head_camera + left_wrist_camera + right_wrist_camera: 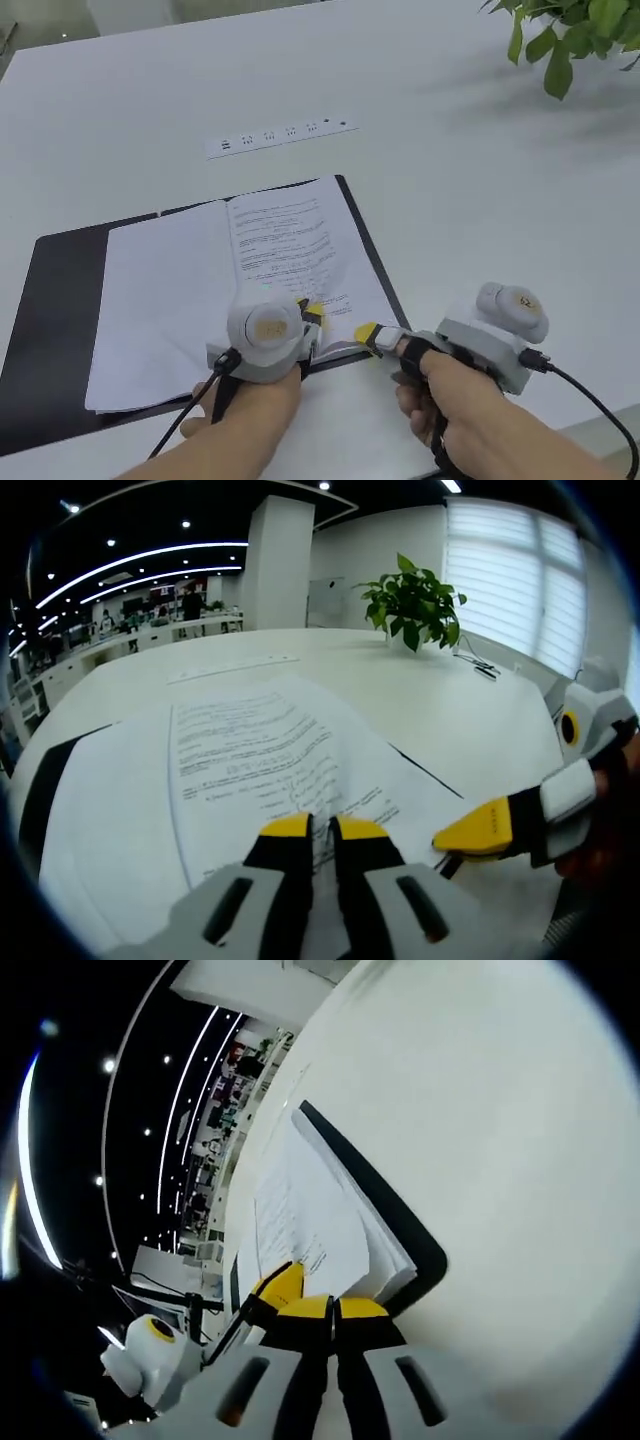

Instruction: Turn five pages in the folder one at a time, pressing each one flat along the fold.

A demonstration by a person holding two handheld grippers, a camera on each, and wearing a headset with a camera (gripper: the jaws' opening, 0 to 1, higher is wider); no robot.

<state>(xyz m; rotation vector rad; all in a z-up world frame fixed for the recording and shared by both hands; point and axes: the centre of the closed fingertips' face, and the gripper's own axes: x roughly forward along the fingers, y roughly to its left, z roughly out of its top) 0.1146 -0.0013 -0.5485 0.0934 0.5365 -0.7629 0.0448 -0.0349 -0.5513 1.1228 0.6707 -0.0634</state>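
An open folder with a black cover (50, 300) lies on the white table. Its left page (160, 300) is blank and its right page (290, 240) is printed. My left gripper (312, 312) rests shut on the lower part of the printed page (260, 750), near the fold, with its yellow tips (322, 828) together. My right gripper (365, 333) is shut at the bottom right corner of the page stack (300, 1210), its tips (333, 1307) just short of the black cover edge (400, 1225). The two grippers' tips are close together.
A white power strip (280, 135) lies beyond the folder. A leafy green plant (575, 35) stands at the far right of the table. The table's front edge runs just below the hands. Office desks and ceiling lights fill the background.
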